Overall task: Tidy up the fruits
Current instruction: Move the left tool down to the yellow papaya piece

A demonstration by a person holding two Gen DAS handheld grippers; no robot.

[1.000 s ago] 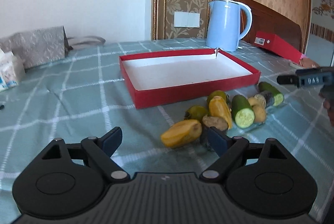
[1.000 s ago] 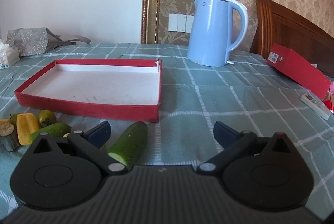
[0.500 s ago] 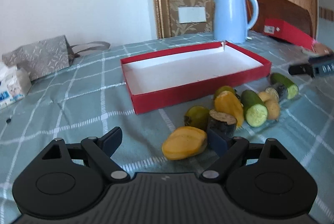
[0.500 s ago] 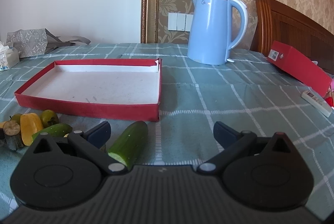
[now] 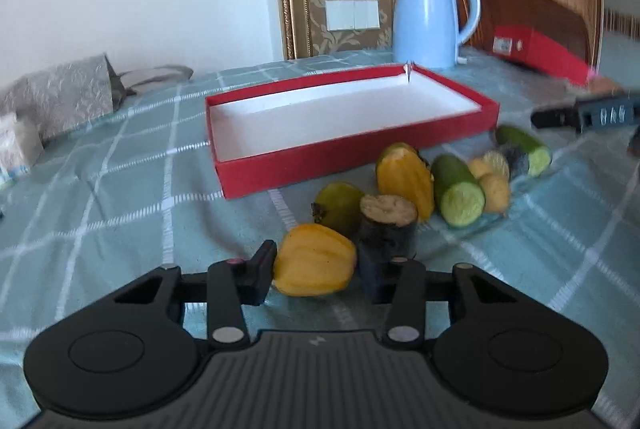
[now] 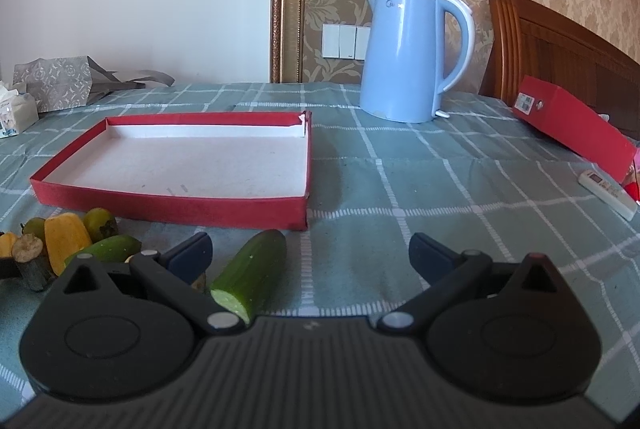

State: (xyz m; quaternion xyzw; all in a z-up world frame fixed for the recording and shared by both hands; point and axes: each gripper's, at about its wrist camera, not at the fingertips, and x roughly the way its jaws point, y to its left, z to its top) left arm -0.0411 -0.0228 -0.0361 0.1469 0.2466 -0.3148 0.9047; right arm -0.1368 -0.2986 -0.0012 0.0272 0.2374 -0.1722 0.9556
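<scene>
Counter (image 6: 440,189), covered in a green checked cloth, is carrying every item. Red tray (image 5: 352,145), white inside, is sitting empty at centre. Blue kettle (image 6: 404,57) is standing behind the tray's far right corner; its grey mark near the rim is too small to read. Red box (image 6: 576,125), leaning at the right, is bearing a white label whose print is illegible. Grey patterned bag (image 6: 56,85) is lying far left; only the right view is showing the white remote (image 6: 608,193). Fruit pile is lying just before the tray: cut cucumber (image 5: 456,189), dark stub (image 5: 388,225), green round fruit (image 5: 338,201). Yellow fruit piece (image 5: 316,261) is sitting between the jaws of the left tool (image 5: 316,269), which are closing on it, having stood wide apart a second ago; both pads are touching its sides. Right tool (image 6: 310,257) is standing fully apart, unchanged, a second cucumber piece (image 6: 252,273) lying just inside its left finger. Only the left view is showing white lettering on the right tool, blurred.
</scene>
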